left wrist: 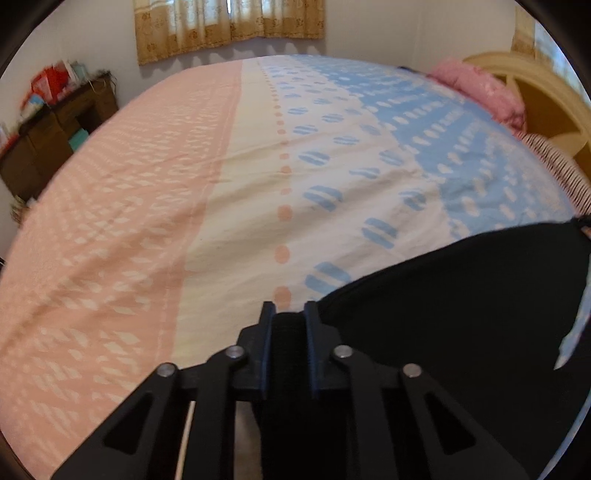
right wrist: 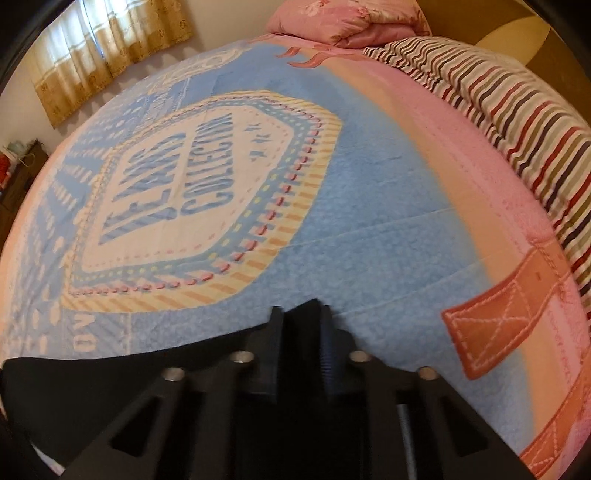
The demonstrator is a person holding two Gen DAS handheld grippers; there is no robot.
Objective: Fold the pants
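Observation:
The pants (left wrist: pixel 461 314) are black cloth, held up over the bed's near edge. My left gripper (left wrist: pixel 289 314) is shut on one end of their top edge; the cloth stretches from it to the right. In the right wrist view the pants (right wrist: pixel 92 380) run from the lower left to my right gripper (right wrist: pixel 301 314), which is shut on the other end. The lower part of the pants is hidden below both views.
The bed (left wrist: pixel 184 221) has a pink, white and blue sheet (right wrist: pixel 332 240). A pink pillow (right wrist: pixel 343 18) and a striped blanket (right wrist: pixel 517 122) lie at its head. A dark wooden dresser (left wrist: pixel 48 140) stands at the far left under curtains (left wrist: pixel 229 26).

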